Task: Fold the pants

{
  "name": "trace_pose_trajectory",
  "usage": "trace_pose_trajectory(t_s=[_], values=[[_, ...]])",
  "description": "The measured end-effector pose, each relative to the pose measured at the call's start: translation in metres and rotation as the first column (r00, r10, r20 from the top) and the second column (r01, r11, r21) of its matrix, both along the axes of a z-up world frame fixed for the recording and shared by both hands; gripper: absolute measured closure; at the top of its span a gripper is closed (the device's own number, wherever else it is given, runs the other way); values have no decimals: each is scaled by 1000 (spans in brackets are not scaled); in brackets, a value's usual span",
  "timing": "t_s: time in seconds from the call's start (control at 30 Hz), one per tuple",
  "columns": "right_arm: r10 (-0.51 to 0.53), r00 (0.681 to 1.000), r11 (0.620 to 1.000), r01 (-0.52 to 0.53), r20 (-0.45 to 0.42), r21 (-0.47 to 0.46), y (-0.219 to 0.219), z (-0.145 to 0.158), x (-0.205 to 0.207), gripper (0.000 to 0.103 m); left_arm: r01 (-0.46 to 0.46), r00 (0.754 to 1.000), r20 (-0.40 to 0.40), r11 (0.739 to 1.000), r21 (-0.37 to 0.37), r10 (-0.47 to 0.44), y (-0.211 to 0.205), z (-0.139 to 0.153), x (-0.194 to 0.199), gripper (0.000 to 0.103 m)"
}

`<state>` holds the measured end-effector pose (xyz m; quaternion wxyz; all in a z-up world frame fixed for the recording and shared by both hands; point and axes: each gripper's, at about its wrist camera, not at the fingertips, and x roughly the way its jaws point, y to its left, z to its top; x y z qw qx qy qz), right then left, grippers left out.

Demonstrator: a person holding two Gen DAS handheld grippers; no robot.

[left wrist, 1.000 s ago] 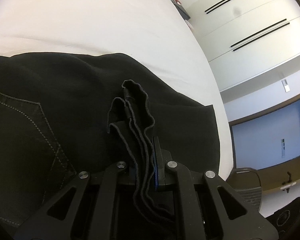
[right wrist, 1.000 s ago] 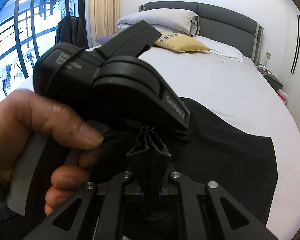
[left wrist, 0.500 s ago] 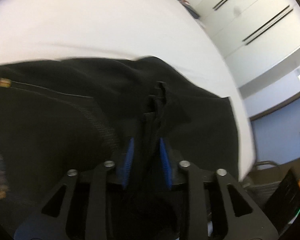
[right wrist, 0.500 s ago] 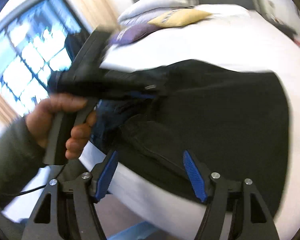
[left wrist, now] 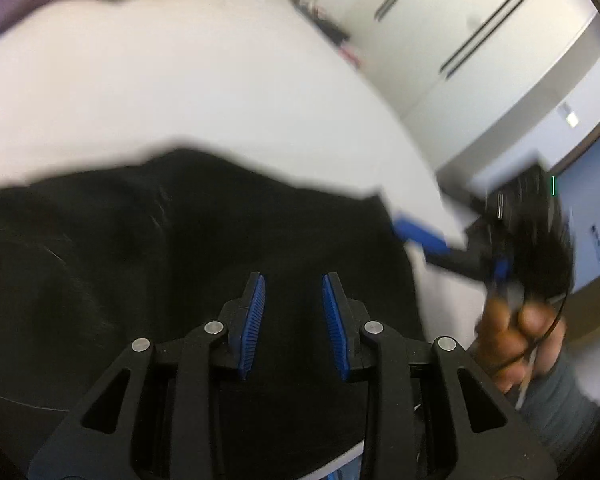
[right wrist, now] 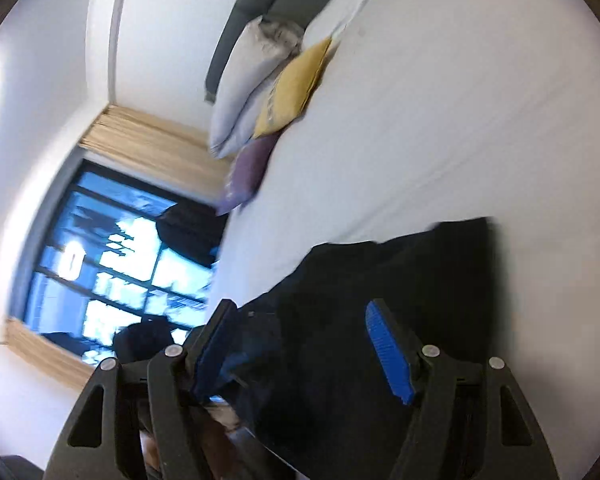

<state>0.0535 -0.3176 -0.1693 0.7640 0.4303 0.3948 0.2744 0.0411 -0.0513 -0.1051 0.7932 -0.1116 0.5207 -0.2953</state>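
Both grips have been let go within the last 1 s. The left gripper [left wrist: 293, 308] is seen with its blue pads spread and nothing between them; 1 s ago a bunched hem was pinched there, and 0.5 s ago the pads were already parting around it. The right gripper [right wrist: 300, 354] is likewise spread wide, no cloth caught between the pads, where 1 s ago a pleated wad of fabric was clamped.

The pants [left wrist: 188, 264] are now laid on the white bed [left wrist: 204, 80], near its front edge, as a dark and roughly flat shape with 1 straight edge visible in the right wrist view. Both views are motion-blurred, so layer count and seam alignment can't be made out.

In the left wrist view the right gripper is seen off the far side of the cloth, held by the right hand [left wrist: 520, 340], apart from the fabric. The camera angles have been swung sharply against the earlier frames, so both tools are judged to be pulling away.

Reading: 1 fold has probably just been dropped into place. Whether another fold or some smoothing is needed can't be judged from this blur. Pillows [right wrist: 276, 92] sit well apart from the work.
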Motion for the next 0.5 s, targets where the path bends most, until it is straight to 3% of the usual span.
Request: trace_pose_trajectory(t_s=[0.03, 0.1, 0.13, 0.17, 0.23, 0.33, 0.4, 0.43, 0.5], values=[[21, 999, 1000, -20, -33, 8, 3, -12, 10, 33, 7, 1000, -22, 1000, 11, -6, -2, -12, -1, 74], [39, 992, 999, -43, -122, -29, 6, -47, 26, 48, 7, 1000, -15, 1000, -12, -7, 4, -33, -7, 74], [28, 987, 998, -38, -160, -54, 0, -62, 32, 86, -4, 1000, 6, 999, -51, 5, 13, -35, -11, 74], [15, 983, 998, -27, -182, -65, -8, -68, 33, 103, -14, 1000, 3, 997, -76, 14, 22, -36, -13, 74], [-20, 983, 1000, 21, -182, 6, -30, -77, 38, 103, -33, 999, -7, 990, -135, 32, 35, -38, -16, 74], [-119, 979, 992, 109, -164, -71, -57, -61, 23, 99, -43, 999, -3, 991, -127, 43, 60, -36, -28, 74], [-120, 983, 990, 109, -137, -90, -58, -38, 4, 79, -57, 998, 17, 995, -84, 59, 55, -31, -29, 74], [-84, 992, 996, 80, -98, -50, -50, -25, -10, 65, -50, 997, 45, 994, -99, 55, 50, -23, -29, 74], [11, 999, 1000, -11, -33, -2, -33, -6, -37, 55, -27, 995, 89, 990, -136, 39, 48, -9, -30, 74]])
